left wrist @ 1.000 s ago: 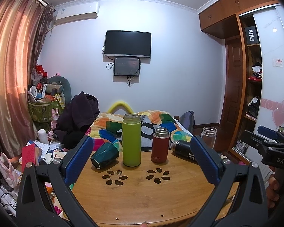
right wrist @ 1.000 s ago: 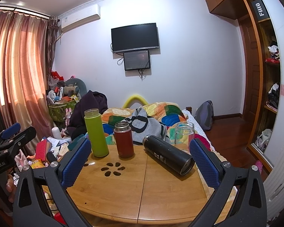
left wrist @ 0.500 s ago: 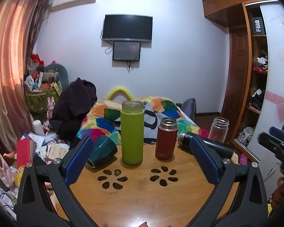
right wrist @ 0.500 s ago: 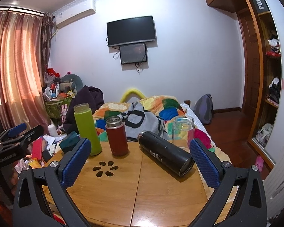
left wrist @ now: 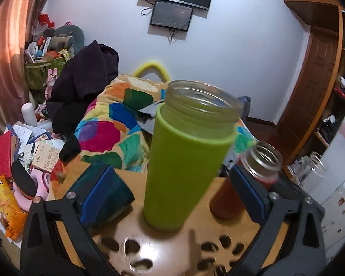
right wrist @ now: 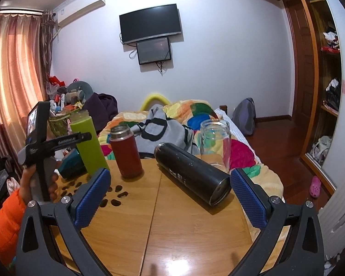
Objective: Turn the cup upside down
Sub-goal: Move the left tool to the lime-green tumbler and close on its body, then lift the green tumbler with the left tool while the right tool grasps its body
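Since the earlier frames the left gripper (left wrist: 174,195) has pushed well forward; the green cup (left wrist: 186,156), small and mid-table before, is now filling the left wrist view between the two blue pads (left wrist: 99,193), which are standing wide and not touching it. The cup is standing upright on the wooden table (right wrist: 172,225), mouth up, its clear threaded neck showing above the green sleeve. The view is looking slightly down onto the rim.

Just left of the cup, a dark teal cup (left wrist: 110,193) is lying on its side, partly behind the left pad. Just right, a red flask (left wrist: 243,184) is standing upright, open-mouthed, partly behind the right pad.

In the right wrist view, the person's left hand (right wrist: 38,181), in an orange sleeve, is gripping the left tool's handle at the table's left edge, with the tool's front reaching toward the green cup (right wrist: 88,142).

The right gripper (right wrist: 170,195) is hovering low over the near side of the table, fingers spread wide and holding nothing. Ahead of it a black flask (right wrist: 191,174) is lying on its side, and a clear glass jar (right wrist: 215,143) is standing behind that.
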A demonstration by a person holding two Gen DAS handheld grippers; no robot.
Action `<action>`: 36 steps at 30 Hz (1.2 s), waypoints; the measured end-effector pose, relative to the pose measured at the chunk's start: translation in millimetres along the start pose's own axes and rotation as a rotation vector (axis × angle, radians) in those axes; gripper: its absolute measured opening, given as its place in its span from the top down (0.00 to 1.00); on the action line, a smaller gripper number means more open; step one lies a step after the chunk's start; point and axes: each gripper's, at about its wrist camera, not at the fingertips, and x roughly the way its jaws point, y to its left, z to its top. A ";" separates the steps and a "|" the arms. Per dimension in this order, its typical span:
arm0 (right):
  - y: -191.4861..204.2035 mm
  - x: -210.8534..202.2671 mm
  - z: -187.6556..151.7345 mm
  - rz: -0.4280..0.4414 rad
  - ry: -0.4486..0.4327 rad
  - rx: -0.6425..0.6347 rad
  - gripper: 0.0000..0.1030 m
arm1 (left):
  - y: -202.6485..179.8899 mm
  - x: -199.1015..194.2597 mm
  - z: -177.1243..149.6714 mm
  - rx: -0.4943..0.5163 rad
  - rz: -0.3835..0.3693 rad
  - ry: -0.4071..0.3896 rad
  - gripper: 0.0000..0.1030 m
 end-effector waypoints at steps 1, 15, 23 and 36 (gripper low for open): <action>-2.3 3.8 -1.3 -0.001 0.009 0.005 0.00 | -1.6 4.1 0.3 0.010 0.006 0.000 0.14; -9.6 17.0 -8.6 0.006 0.057 0.029 0.00 | -22.2 -3.3 -13.3 0.124 0.014 0.013 0.38; -4.9 8.4 -13.3 0.011 0.048 0.018 0.00 | -40.8 -51.9 -41.6 0.203 -0.057 0.021 0.38; 0.4 -17.3 -25.4 0.005 0.016 -0.016 0.00 | -82.0 -118.8 -90.6 0.281 -0.266 0.060 0.39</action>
